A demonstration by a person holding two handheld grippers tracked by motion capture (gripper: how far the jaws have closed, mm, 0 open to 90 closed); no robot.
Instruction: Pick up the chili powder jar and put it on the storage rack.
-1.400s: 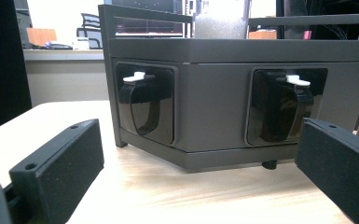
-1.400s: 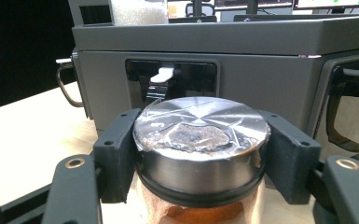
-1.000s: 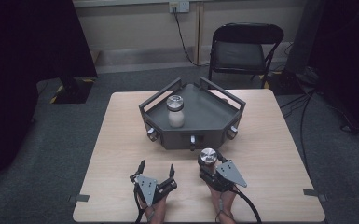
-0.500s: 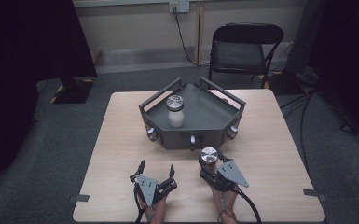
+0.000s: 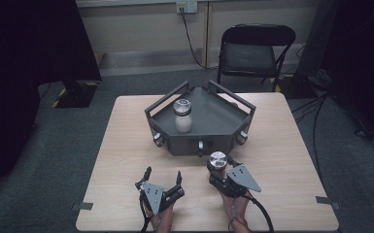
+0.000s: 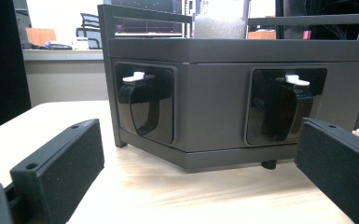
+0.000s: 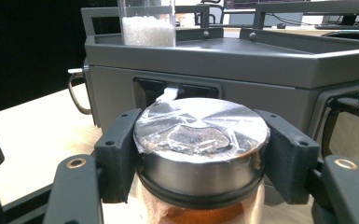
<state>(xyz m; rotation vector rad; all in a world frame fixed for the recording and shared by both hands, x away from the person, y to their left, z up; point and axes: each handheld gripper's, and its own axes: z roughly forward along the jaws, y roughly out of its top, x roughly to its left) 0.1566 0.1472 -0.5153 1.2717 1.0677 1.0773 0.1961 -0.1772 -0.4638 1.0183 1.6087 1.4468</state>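
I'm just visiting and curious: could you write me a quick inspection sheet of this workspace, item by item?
Surface: pale wooden table.
Job's things: metal-lidded jar with orange-brown contents, held by the right gripper; white-filled jar standing upright in the grey tray.
Clutter: nothing seen.
Grippers: right one shut on the metal-lidded jar; left gripper open, fingers empty, facing the tray.
Cables: one trails from the right gripper; more lie on the floor.
Surroundings: folding chair, wall socket.

Light wood table (image 5: 126,145), square, on grey carpet. Dark grey angular tray (image 5: 213,121) with rail handles stands at centre-back, on small feet. Tape strips (image 5: 324,200) at near corners. Bare wood around tray.
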